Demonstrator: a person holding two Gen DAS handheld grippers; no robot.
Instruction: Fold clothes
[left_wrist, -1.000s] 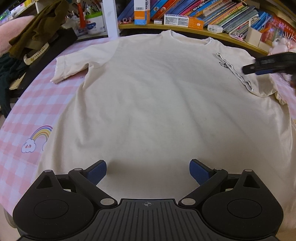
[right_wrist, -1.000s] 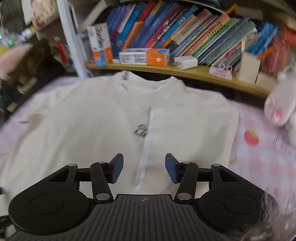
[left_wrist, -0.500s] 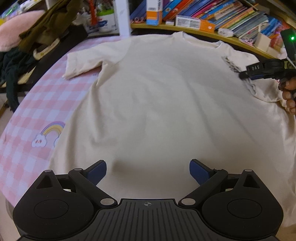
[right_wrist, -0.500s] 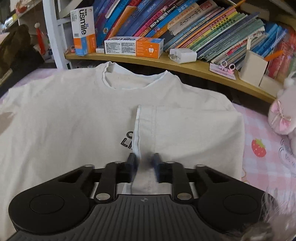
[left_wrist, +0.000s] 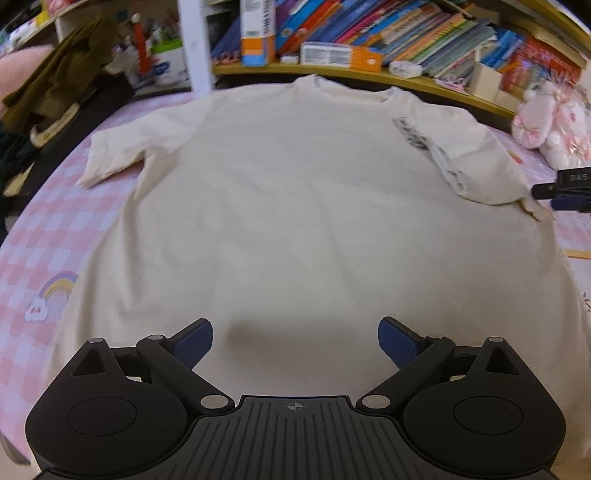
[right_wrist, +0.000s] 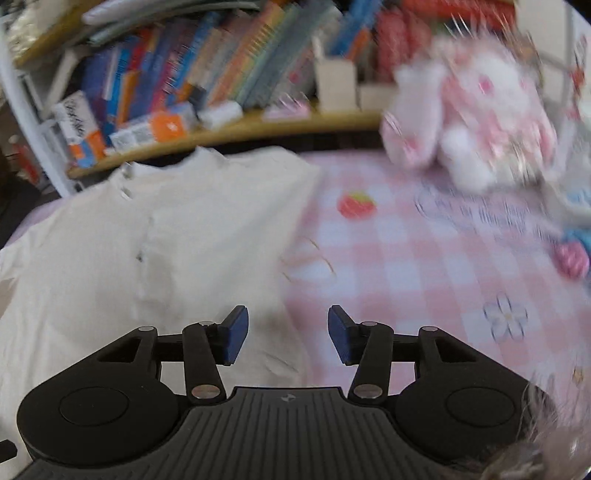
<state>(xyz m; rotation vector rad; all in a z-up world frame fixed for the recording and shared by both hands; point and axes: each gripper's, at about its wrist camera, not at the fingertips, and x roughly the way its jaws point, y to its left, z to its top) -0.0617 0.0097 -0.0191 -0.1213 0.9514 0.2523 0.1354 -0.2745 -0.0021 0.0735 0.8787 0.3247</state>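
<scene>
My left gripper hovers, jaws wide, over the cream T-shirt at lower centre; my right gripper, jaws apart, holds nothing beside its folded sleeve.

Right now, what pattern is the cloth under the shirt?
Pink-and-white check tablecloth with small prints, clearest in the right wrist view.

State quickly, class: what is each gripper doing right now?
Left gripper: open, holding nothing, above the T-shirt.
Right gripper: open, holding nothing.
</scene>
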